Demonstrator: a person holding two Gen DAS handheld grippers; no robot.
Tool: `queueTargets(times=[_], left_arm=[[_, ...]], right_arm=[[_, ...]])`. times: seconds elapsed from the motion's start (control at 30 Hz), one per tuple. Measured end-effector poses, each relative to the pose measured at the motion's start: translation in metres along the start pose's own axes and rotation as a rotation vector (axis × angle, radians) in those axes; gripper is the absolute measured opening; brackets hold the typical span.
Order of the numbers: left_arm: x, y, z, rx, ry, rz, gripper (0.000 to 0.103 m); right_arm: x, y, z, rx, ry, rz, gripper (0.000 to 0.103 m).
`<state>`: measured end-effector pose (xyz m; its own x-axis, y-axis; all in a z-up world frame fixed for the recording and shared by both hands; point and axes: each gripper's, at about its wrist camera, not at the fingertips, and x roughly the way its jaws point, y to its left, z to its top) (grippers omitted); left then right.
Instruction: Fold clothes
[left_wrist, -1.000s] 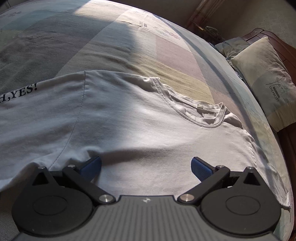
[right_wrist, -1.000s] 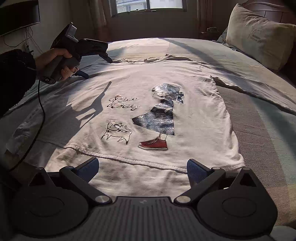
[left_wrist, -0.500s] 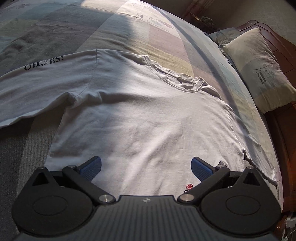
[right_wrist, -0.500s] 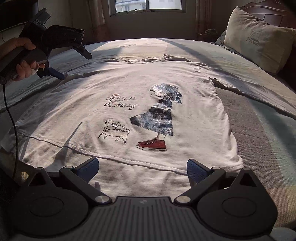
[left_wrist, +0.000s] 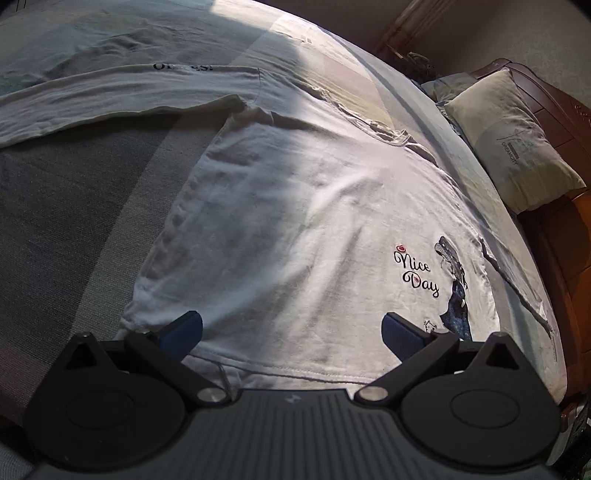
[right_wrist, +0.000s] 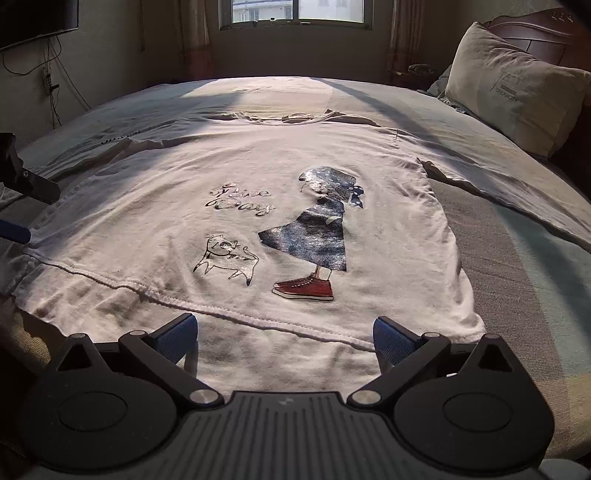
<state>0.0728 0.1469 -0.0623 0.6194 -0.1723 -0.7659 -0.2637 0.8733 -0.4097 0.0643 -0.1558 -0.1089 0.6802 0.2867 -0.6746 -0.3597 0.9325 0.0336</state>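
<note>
Left wrist view, my left hand-held gripper (left_wrist: 291, 330): spread wide, nothing between the blue pads, hovering at the hem corner on the shirt's left side.
Left wrist view, T-shirt (left_wrist: 295, 206): white, long-sleeved, lying flat and print-up on the bed (left_wrist: 74, 206); hem just under me, collar far up ahead, so its long axis runs straight away from me.
Left wrist view, left sleeve (left_wrist: 110, 96): stretched out sideways to my left, well apart from the pads.
Right wrist view, my right hand-held gripper (right_wrist: 284, 336): also spread, empty, sitting over the hem (right_wrist: 258, 321) near the middle-right.
Right wrist view, girl print (right_wrist: 314, 229): dead ahead, collar (right_wrist: 288, 118) beyond it toward the window.
Right wrist view, pillow (right_wrist: 517, 96): off to the right at the headboard.
Call: both hands sit at the hem end; left is nearer the left edge, right nearer the right edge. I reckon a lengthwise fold starts from these corners.
</note>
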Motion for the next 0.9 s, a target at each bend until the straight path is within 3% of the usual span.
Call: queueTargets(times=[0.1,0.2,0.37,0.47,0.6,0.8,0.9], left_arm=[[0.009,0.010,-0.007,-0.050,0.002,0.011,0.102],[0.005,0.005,-0.009,-0.035,0.010,0.020,0.102],[0.015,-0.036,0.006,0.141,-0.017,-0.026,0.102],[0.035,-0.063,0.013,0.218,-0.038,-0.051,0.102],[0.069,-0.079,-0.003,0.277,-0.008,-0.061,0.102],[0.057,-0.081,-0.051,0.522,-0.129,0.001,0.102],[0.046,-0.067,-0.069,0.539,-0.206,-0.032,0.102]], right_arm=[[-0.001,-0.002,0.001,0.014,0.000,0.014,0.103],[-0.001,-0.004,0.000,0.016,-0.003,0.024,0.103],[0.000,0.008,-0.007,-0.082,-0.003,-0.014,0.103],[0.001,0.006,-0.007,-0.064,-0.005,-0.012,0.103],[0.002,0.008,-0.008,-0.059,-0.012,-0.027,0.103],[0.003,0.008,-0.008,-0.058,-0.015,-0.032,0.103],[0.003,0.009,-0.009,-0.059,-0.024,-0.034,0.103]])
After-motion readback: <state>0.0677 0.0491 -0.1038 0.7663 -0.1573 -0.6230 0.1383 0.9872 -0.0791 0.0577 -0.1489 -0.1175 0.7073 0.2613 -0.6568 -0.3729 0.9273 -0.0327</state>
